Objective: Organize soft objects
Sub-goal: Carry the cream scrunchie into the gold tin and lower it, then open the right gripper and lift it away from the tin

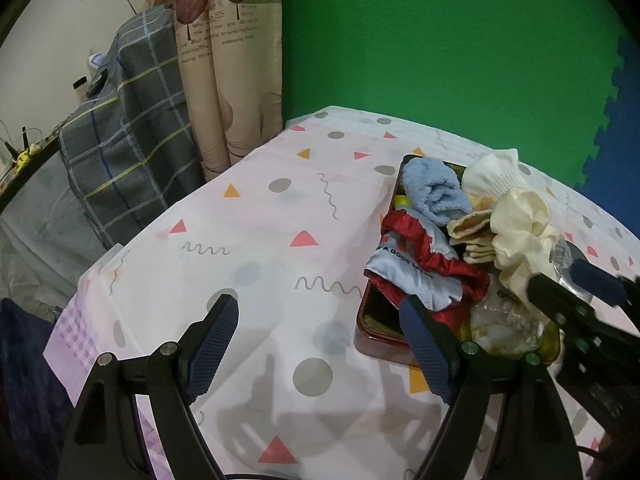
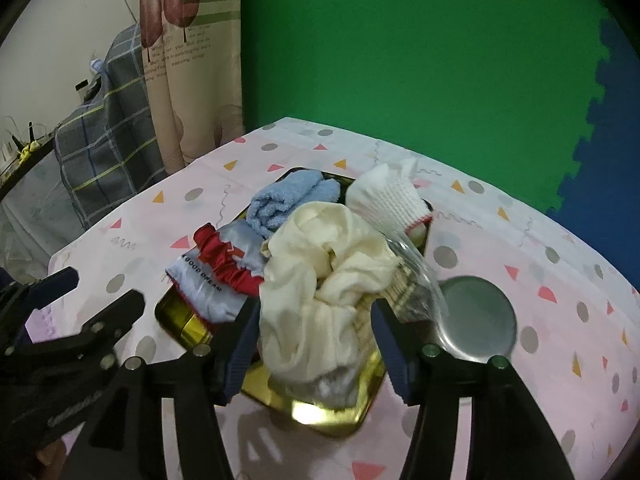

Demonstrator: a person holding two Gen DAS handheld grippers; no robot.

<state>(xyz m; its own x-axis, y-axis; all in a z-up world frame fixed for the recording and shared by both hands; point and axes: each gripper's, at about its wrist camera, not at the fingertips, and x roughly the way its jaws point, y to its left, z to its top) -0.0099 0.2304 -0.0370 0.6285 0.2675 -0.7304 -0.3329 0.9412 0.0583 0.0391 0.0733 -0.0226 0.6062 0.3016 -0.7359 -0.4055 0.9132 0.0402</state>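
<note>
Right gripper [image 2: 314,344] spread wide over the near end of the gold-lined tin [image 2: 332,416], blue pads standing either side of the cream cloth [image 2: 320,280]; left pad close against the fabric, contact not clear, right pad apart from it. Cream cloth heaped loose in the tin, nothing pinched. Left gripper [image 1: 320,344] likewise spread, empty, hovering above bare patterned tablecloth [image 1: 248,240], right pad just beside the tin's near left corner. Packed further back in the tin: red-trimmed grey pouch [image 2: 216,268], blue towel [image 2: 288,200], white knit glove [image 2: 388,200] at the far end. Round metal lid [image 2: 476,316] flat on the table just right of the tin. Broad open cloth to the tin's left, a narrower strip right. Table's far edge against the green wall [image 2: 400,60].
</note>
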